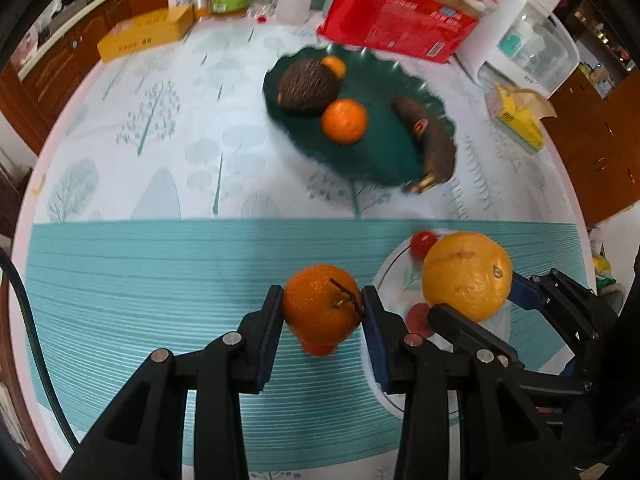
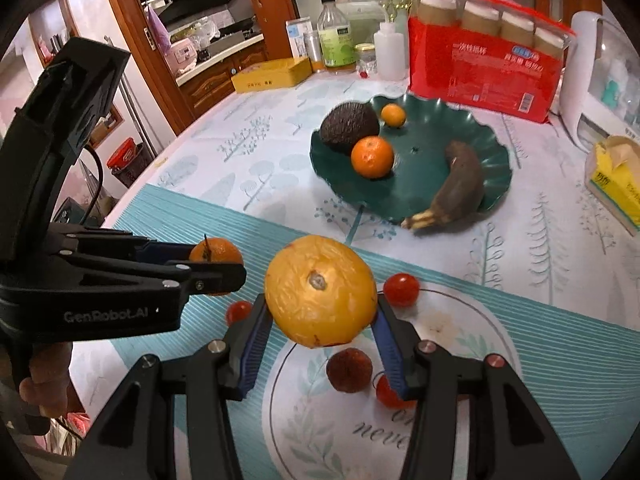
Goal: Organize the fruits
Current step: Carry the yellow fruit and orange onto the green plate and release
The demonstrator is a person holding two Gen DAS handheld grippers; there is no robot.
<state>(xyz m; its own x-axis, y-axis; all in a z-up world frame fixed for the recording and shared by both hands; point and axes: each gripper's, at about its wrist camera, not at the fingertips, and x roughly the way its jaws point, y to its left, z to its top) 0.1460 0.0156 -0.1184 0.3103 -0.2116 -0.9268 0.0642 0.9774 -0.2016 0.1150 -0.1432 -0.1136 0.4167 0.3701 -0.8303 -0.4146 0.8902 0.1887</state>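
My left gripper (image 1: 323,307) is shut on a small orange tangerine (image 1: 322,304) with a stem, held above the teal mat; it also shows in the right wrist view (image 2: 216,254). My right gripper (image 2: 320,312) is shut on a large yellow-orange orange (image 2: 320,290), held above the white plate (image 2: 472,320); the orange also shows in the left wrist view (image 1: 467,274). A dark green wavy plate (image 2: 432,188) farther back holds an avocado (image 2: 349,127), two tangerines (image 2: 372,157) and a dark brown banana (image 2: 460,184).
The white plate holds small red tomatoes (image 2: 401,289) and a dark red lychee-like fruit (image 2: 349,369). A red box (image 2: 484,76), bottles (image 2: 335,36), a yellow tin (image 2: 272,75), a white appliance (image 2: 600,80) and a tissue pack (image 2: 616,180) line the table's far side.
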